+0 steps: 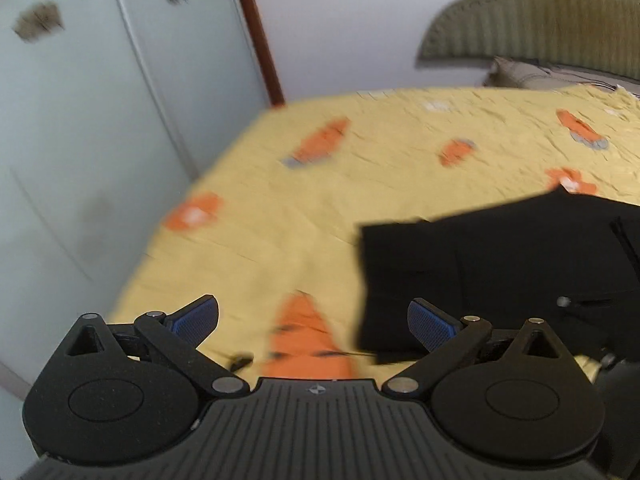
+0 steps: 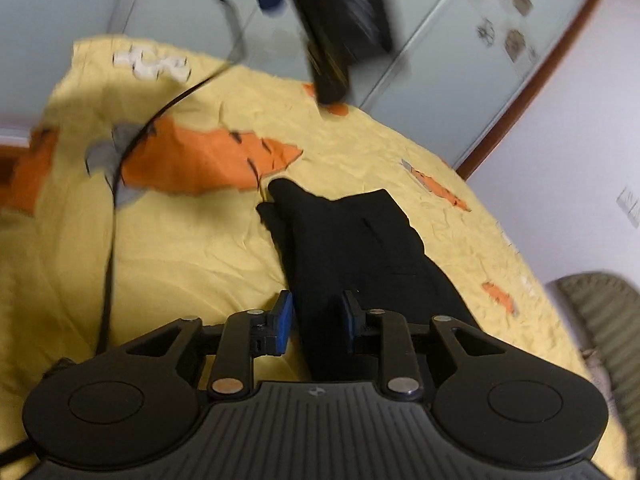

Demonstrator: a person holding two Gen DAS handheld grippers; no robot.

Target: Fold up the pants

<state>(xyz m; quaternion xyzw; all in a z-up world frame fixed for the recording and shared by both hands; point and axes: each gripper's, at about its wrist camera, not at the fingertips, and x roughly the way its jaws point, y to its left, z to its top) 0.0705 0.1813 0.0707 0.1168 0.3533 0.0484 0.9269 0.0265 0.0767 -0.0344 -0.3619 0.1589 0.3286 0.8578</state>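
The black pants (image 2: 360,240) lie on the yellow bedsheet (image 2: 180,248), already as a short, compact bundle and not spread out at full length. In the left wrist view the pants (image 1: 480,272) show a straight edge toward the middle of the bed and look like several layers one on the other, with a small metal button (image 1: 563,301) visible on top. So I judge that the main folds are done and the task is near its end; perhaps only a last smoothing or a small correction of the corner is left, because the far end in the right wrist view looks a little uneven. The right gripper (image 2: 318,316) is just over the near end of the pants, with its jaws partly apart; black cloth shows between the blue pads, but they do not seem to press on it, so I think it holds nothing. The left gripper (image 1: 312,322) is fully wide and empty, beside the pants, over the orange carrot print (image 1: 306,336). Its black body (image 2: 340,20) also shows, blurred, at the top of the right view, with a thin cable (image 2: 120,168) hanging over the sheet. Behind the bed stand a pale wardrobe (image 1: 80,120) and a green headboard (image 1: 540,20).
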